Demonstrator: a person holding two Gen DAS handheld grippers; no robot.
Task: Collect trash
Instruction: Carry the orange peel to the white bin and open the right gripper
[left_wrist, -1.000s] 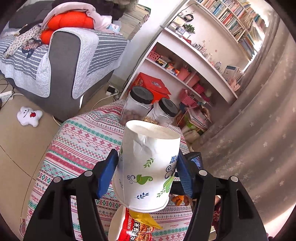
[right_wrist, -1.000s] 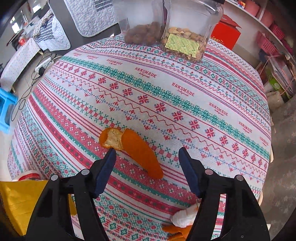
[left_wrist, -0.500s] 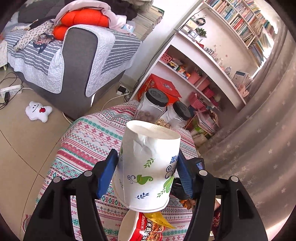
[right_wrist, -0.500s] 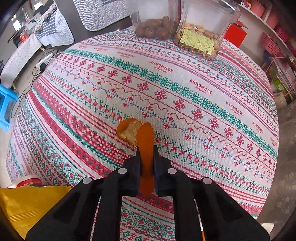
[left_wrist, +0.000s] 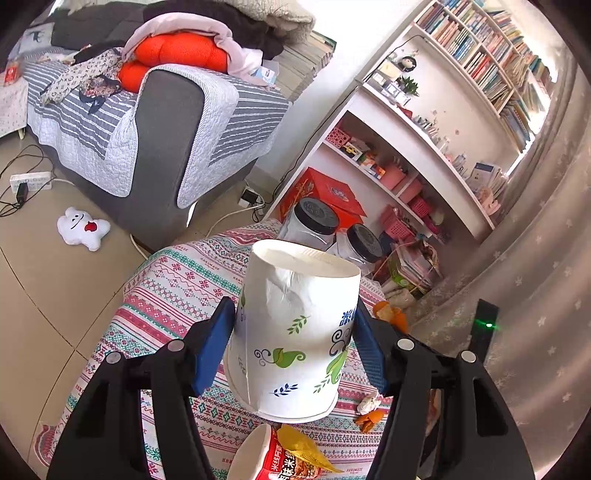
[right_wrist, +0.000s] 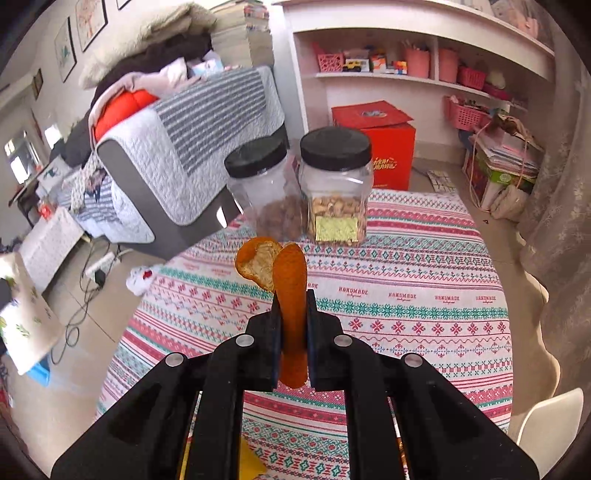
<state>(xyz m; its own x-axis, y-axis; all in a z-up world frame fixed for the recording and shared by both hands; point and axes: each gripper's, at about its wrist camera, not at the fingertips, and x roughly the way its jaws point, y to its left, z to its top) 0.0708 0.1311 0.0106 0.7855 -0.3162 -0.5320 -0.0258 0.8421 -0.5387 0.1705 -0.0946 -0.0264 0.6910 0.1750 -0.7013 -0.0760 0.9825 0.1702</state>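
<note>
Your left gripper (left_wrist: 293, 345) pinches a creased white paper cup (left_wrist: 295, 332) printed with green leaves between its blue pads, the cup held upside down above the patterned tablecloth (left_wrist: 177, 288). Your right gripper (right_wrist: 291, 325) has its jaws pressed onto a long, curled strip of orange peel (right_wrist: 290, 295), lifted off the cloth; its long axis points away from you toward two black-lidded clear plastic jars (right_wrist: 334, 184). The woven cloth repeats the word "HANDMADE".

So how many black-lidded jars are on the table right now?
2. The left jar, with dark nuts, and the right jar, with pale nuts and a gold label, stand side by side at the table's far edge. None seem hidden.
</note>
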